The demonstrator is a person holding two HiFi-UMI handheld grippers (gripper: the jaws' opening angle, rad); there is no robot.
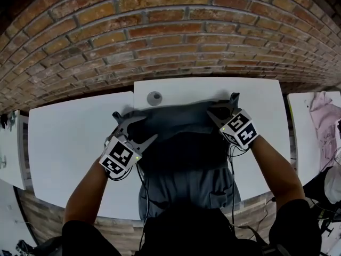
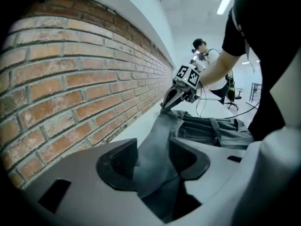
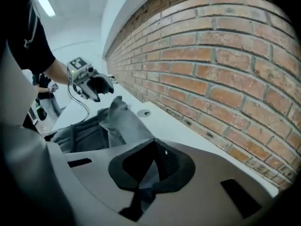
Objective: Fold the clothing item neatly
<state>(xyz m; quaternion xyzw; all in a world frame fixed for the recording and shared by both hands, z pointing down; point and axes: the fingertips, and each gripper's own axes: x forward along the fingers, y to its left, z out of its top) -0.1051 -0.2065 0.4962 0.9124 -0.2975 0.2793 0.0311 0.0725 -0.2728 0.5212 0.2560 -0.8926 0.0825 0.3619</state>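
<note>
Two grippers are working the far edge of a dark grey clothing item [image 1: 184, 143] in the head view. It is lying across the middle of a white table [image 1: 74, 143], with its lower part hanging over the near edge at 6 o'clock. The left gripper [image 1: 136, 126] is sitting at the cloth's 10 o'clock corner and the right gripper [image 1: 224, 105] at its 2 o'clock corner, both pointing toward the brick wall [image 1: 160, 31] at 12 o'clock. A small round fitting [image 1: 154, 97] is showing in the tabletop just beyond the cloth.

In the left gripper view, the left gripper [image 2: 153, 161] is standing wide. A strip of the grey cloth is running up between the jaws toward 1 o'clock, but the pads are not squeezing it; it is possibly brushing one pad, though the angle is too poor to be sure. The right gripper is visible at 1 o'clock, at the other corner.

In the right gripper view, the right gripper [image 3: 153, 166] is clamping its jaws together on a pinch of the cloth, which is bunching up toward 11 o'clock.

Only one corner is being held, then. If the right side is drawn over now, the loose left corner is likely to slide out of the wide jaws and the fold would come out skewed. The weight hanging off at 6 o'clock could also be dragging the whole piece toward the person once the far edge lifts.
</note>
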